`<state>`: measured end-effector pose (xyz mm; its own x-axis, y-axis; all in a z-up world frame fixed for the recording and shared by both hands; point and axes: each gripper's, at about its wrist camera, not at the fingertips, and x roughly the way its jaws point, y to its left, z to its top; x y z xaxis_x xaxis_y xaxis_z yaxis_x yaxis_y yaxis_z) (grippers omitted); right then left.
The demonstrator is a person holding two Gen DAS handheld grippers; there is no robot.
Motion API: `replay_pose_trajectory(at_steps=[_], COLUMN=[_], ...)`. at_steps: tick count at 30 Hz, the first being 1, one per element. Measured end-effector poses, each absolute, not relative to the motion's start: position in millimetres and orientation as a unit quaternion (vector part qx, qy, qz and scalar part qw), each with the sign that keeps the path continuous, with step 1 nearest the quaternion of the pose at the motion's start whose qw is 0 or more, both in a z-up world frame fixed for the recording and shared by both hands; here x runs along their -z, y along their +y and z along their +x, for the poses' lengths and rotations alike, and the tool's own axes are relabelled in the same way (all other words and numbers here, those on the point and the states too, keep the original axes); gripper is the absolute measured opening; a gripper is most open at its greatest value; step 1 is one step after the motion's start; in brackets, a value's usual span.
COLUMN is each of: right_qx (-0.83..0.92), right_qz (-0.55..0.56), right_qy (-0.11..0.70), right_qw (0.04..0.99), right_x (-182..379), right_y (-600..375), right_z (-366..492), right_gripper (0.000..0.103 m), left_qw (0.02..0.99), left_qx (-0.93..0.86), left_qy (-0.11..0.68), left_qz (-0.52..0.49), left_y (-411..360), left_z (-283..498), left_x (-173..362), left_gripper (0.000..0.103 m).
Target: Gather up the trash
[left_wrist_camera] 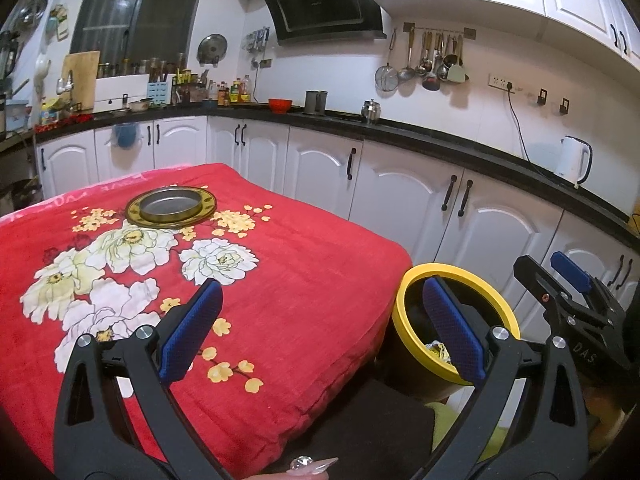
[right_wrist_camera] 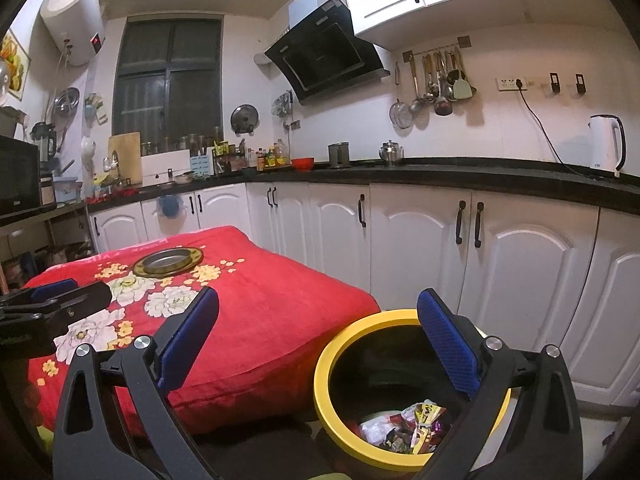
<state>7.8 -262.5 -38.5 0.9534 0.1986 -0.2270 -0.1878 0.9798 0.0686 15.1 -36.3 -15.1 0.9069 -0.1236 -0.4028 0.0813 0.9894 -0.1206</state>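
A yellow-rimmed black bin [right_wrist_camera: 332, 364] stands on the floor at the table's right corner; it also shows in the left wrist view [left_wrist_camera: 404, 292]. Crumpled wrappers [right_wrist_camera: 404, 424] lie in its bottom. My right gripper [right_wrist_camera: 320, 344] is open and empty above the bin's left rim. My left gripper [left_wrist_camera: 324, 328] is open and empty over the table's right edge, beside the bin. The right gripper [left_wrist_camera: 568, 280] shows at the right of the left wrist view, and the left gripper [right_wrist_camera: 52, 296] at the left of the right wrist view.
A table under a red floral blanket [left_wrist_camera: 280, 280] holds a metal dish with a gold rim [left_wrist_camera: 171, 206] at its far side. White cabinets [right_wrist_camera: 420, 248] with a black countertop run behind. A white kettle [right_wrist_camera: 606, 144] stands on the counter.
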Motion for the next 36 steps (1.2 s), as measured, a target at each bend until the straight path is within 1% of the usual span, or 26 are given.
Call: replay_pose_trajectory(at_steps=[36], right_qx=[-0.096], right_qz=[0.016], right_qy=[0.122], right_qw=[0.988], right_x=[42.6], right_y=[-262.8], right_z=[11.9], right_gripper=[0.097], left_qw=[0.976], left_qx=[0.051], left_qy=[0.205], left_qz=[-0.052], left_y=[-35.7], left_z=[15.8], left_x=[11.1], left_gripper=[0.092])
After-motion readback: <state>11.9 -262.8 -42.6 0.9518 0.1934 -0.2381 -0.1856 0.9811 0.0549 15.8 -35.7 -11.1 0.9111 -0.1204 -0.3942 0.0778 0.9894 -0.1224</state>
